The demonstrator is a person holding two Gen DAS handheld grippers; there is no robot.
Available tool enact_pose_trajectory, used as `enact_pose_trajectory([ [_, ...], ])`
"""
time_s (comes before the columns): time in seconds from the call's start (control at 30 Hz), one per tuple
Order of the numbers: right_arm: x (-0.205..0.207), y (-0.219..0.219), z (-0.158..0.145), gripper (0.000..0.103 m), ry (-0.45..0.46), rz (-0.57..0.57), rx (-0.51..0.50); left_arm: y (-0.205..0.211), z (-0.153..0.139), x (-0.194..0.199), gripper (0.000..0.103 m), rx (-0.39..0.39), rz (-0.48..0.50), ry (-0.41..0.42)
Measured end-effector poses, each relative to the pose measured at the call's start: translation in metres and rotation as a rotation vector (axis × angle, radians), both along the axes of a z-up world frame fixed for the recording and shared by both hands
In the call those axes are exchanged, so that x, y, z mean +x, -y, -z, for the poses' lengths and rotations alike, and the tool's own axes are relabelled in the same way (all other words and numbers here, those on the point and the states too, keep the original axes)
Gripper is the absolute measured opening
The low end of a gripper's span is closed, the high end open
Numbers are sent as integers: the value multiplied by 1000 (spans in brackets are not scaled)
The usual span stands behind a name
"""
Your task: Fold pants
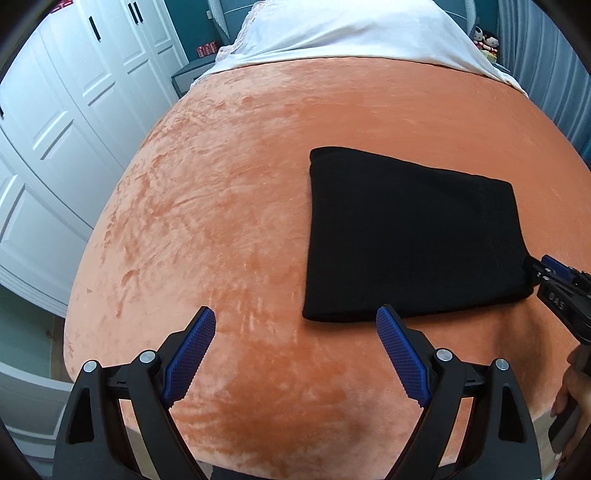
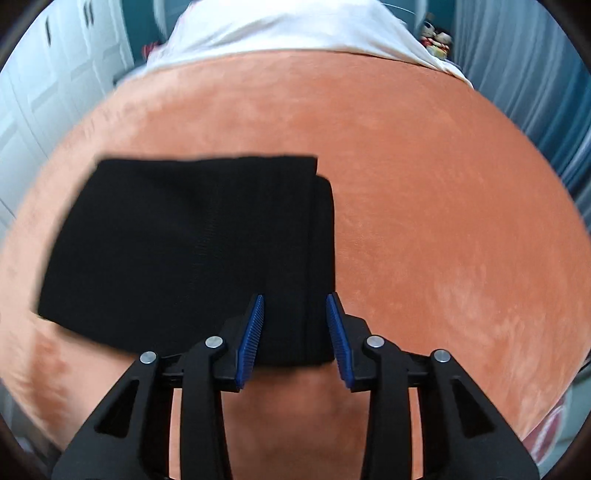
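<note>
The black pants [image 1: 406, 240] lie folded into a flat rectangle on the orange blanket [image 1: 221, 221]. My left gripper [image 1: 295, 314] is wide open above the blanket, its right fingertip just over the bundle's near left corner, with nothing between the pads. In the right wrist view the pants [image 2: 184, 251] fill the left middle, with a layered fold along their right edge. My right gripper [image 2: 295, 297] stands partly open over that edge near the front; fabric lies between the blue pads, which do not press on it. The right gripper [image 1: 533, 269] also shows at the bundle's right corner.
A white sheet [image 1: 332, 33] covers the far end of the bed. White wardrobe doors [image 1: 55, 129] stand to the left and blue curtains [image 2: 535, 92] to the right. Small dolls [image 1: 485, 40] sit at the far right. A person's hand [image 1: 569, 387] holds the right gripper.
</note>
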State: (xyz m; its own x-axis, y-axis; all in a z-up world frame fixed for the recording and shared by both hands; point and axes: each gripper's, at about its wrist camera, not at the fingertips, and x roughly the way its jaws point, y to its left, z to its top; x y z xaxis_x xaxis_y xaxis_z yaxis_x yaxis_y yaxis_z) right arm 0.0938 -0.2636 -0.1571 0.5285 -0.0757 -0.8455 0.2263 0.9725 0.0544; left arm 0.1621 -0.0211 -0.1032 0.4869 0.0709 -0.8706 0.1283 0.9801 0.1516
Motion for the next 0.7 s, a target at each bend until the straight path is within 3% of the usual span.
enact_pose_trajectory([
  [0.27, -62, -3, -23, 34, 50, 17, 29, 26, -7, -13, 87, -4, 27, 10],
  [0.43, -43, -35, -31, 34, 73, 32, 32, 43, -13, -22, 87, 6, 57, 33],
  [0.7, -44, -46, -48, 35, 111, 33, 27, 63, -16, -27, 87, 5, 88, 70],
])
